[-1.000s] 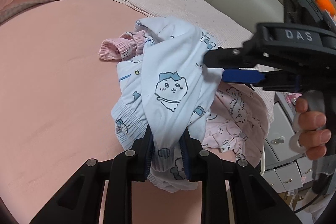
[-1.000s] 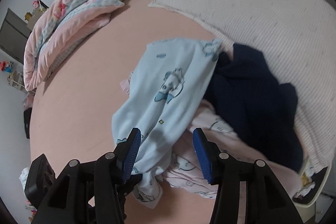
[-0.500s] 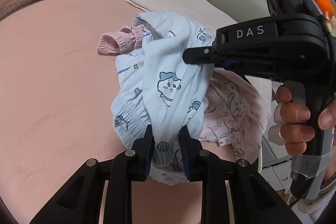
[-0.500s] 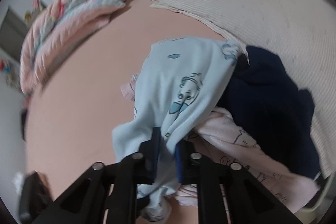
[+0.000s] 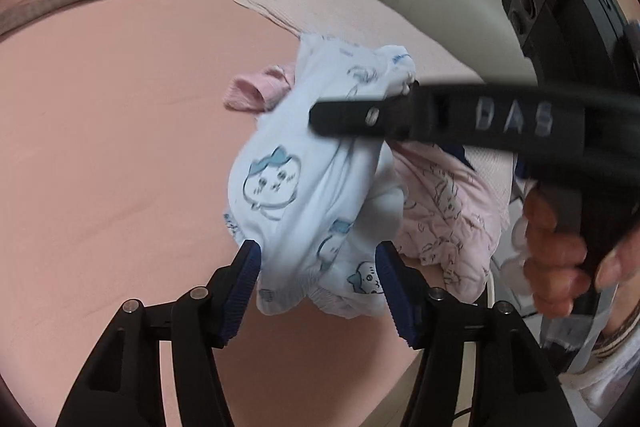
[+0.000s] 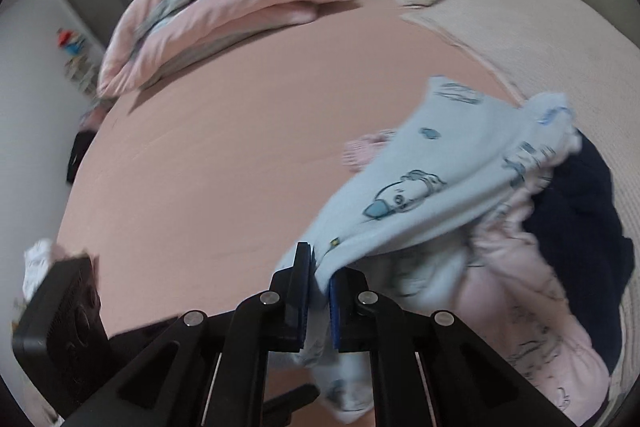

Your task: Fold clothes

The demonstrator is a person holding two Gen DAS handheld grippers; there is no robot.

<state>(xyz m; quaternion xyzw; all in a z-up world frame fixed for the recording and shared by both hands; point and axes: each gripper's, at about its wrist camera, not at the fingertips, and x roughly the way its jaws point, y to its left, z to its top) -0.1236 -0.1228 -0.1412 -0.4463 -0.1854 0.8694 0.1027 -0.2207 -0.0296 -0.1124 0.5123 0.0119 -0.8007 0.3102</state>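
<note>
The light blue pajama [image 5: 304,195] is lifted over the pink bed sheet [image 5: 112,147], above a pink garment [image 5: 444,211]. Its cloth is pinched tight by the right gripper [image 6: 319,291]. The left gripper [image 5: 318,287] is being opened, with the hem between its blue pads [image 5: 394,291].

Lighting: soft, even, rather dim indoor light; no glare, faint shadows only beneath the blue garment [image 5: 304,187]. Blur: motion smear over the blue garment and everything around it, stronger in right wrist view. Distortion: heavy fisheye bending, dark vignette at corners.
</note>
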